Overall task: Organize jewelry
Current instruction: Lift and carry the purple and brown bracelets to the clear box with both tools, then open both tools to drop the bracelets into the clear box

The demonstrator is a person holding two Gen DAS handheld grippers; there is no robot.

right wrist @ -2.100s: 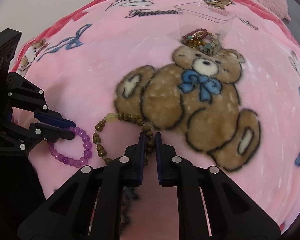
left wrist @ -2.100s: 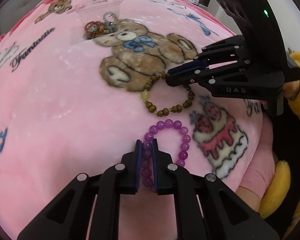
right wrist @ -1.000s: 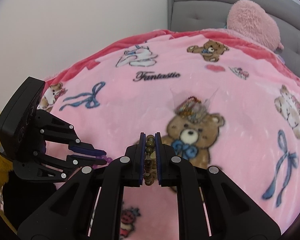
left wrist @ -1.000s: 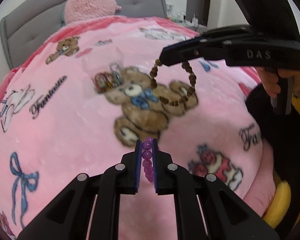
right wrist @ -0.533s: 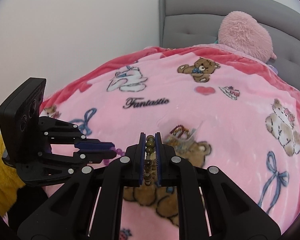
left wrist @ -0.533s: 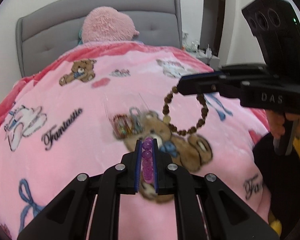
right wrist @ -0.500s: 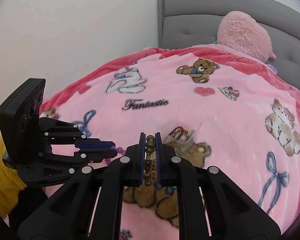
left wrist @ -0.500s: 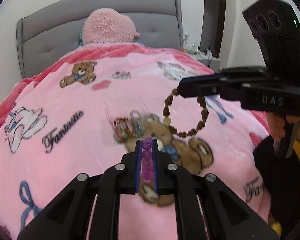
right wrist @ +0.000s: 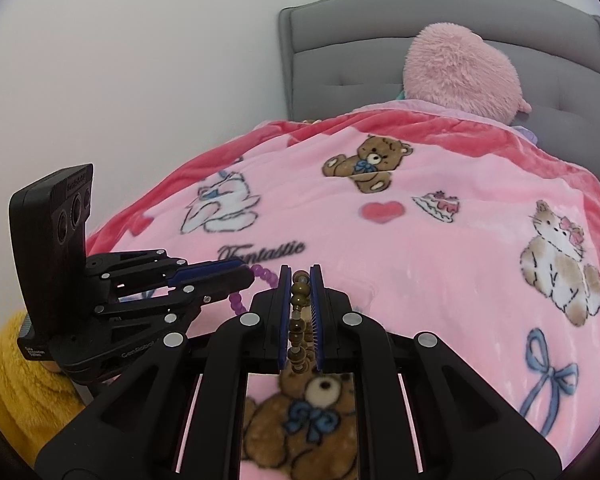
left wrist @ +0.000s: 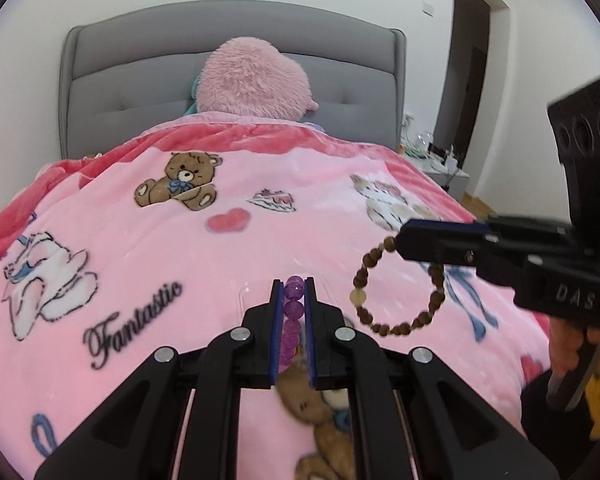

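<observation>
My left gripper [left wrist: 293,286] is shut on a purple bead bracelet [left wrist: 292,312] and holds it above the pink blanket [left wrist: 140,248]. My right gripper [right wrist: 300,276] is shut on a brown wooden bead bracelet [right wrist: 299,300]. In the left wrist view that bracelet [left wrist: 396,300] hangs as a loop from the right gripper [left wrist: 408,240]. In the right wrist view the left gripper [right wrist: 244,272] shows at left with purple beads [right wrist: 260,276] hanging from it. The clear jewelry box is mostly hidden behind the fingers; a faint edge [left wrist: 328,280] shows.
A grey headboard [left wrist: 140,76] and a pink plush pillow [left wrist: 256,80] stand at the far end of the bed. A nightstand with small items [left wrist: 436,156] is at the right. My yellow sleeve [right wrist: 16,380] is at lower left.
Both grippers have lifted their bracelets off the blanket and moved up and forward over the bed. The box with jewelry has slipped out of sight below the fingers.
</observation>
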